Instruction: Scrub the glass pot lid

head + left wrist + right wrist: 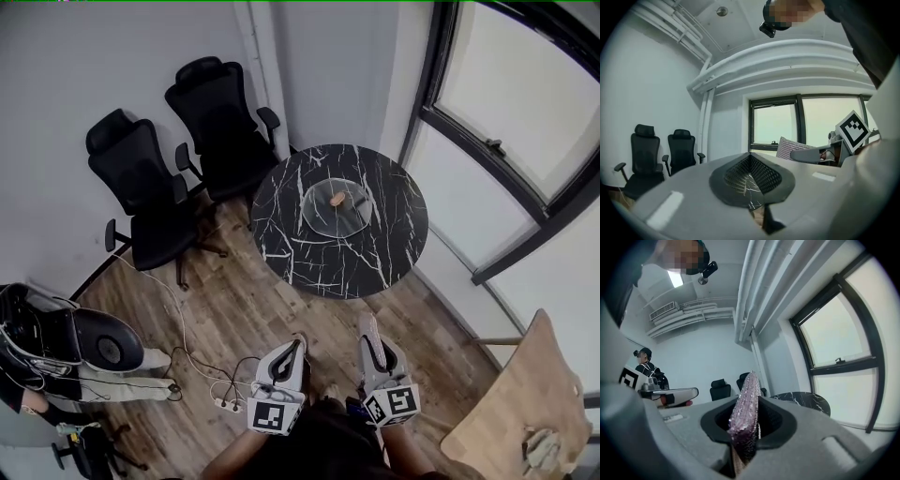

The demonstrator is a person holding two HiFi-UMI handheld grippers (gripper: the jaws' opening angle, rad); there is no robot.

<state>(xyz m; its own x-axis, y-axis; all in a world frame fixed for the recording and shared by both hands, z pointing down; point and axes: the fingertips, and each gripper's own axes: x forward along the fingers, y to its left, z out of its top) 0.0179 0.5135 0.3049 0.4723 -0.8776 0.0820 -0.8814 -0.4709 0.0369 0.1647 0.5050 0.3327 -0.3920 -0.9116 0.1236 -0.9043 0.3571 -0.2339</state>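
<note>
Well off on the far round black marble bench [375, 258], the glass pot lid [338, 208] lies knob-up. Near the person, the right hand-held gripper [752, 401] is clamped on a glittery purple scrubber [743, 425]; the left hand-held gripper [750, 157] has its jaws together, empty.

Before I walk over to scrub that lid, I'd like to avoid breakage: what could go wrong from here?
1. Cables and a power strip lie on the floor by your path; a foot might catch.
2. The glass lid lies loose on the smooth marble table, so scrubbing may slide it unless the empty left gripper steadies it.
3. The scrub pad sticks far out of the right gripper and may fold under pressure.
</note>
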